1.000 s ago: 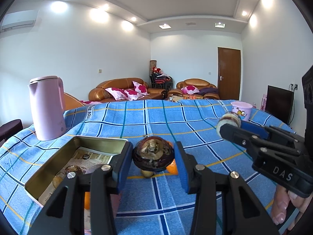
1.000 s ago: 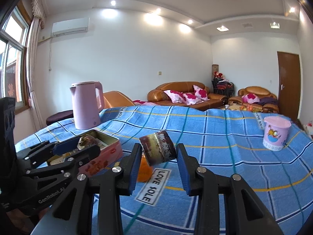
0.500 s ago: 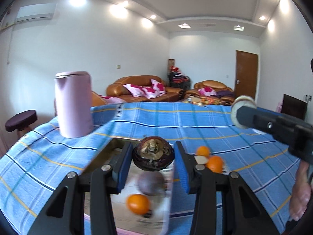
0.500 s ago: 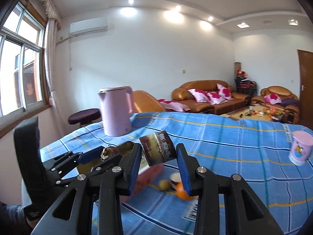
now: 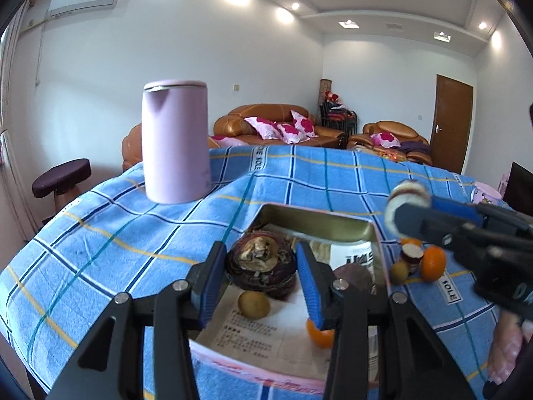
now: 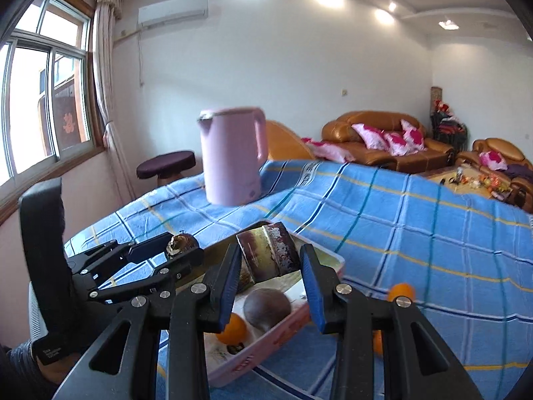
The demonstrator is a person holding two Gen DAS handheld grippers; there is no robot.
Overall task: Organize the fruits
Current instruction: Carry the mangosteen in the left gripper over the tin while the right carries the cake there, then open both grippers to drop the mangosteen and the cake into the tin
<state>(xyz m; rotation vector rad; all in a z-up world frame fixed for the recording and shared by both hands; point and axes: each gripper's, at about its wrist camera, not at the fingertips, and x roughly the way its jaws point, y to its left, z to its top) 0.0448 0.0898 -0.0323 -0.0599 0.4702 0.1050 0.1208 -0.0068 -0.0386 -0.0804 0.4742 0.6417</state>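
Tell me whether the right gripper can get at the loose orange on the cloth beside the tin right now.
Probably not yet: the right gripper is shut on a cut fruit piece. The orange lies unobstructed outside the tin.

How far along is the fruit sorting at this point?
Partly done. The tin tray already holds a small orange, a yellowish fruit and a dark round fruit. In hand: the left gripper clamps a dark purple fruit and the right gripper a cut purple piece, both above the tray. Left: loose fruits on the cloth.
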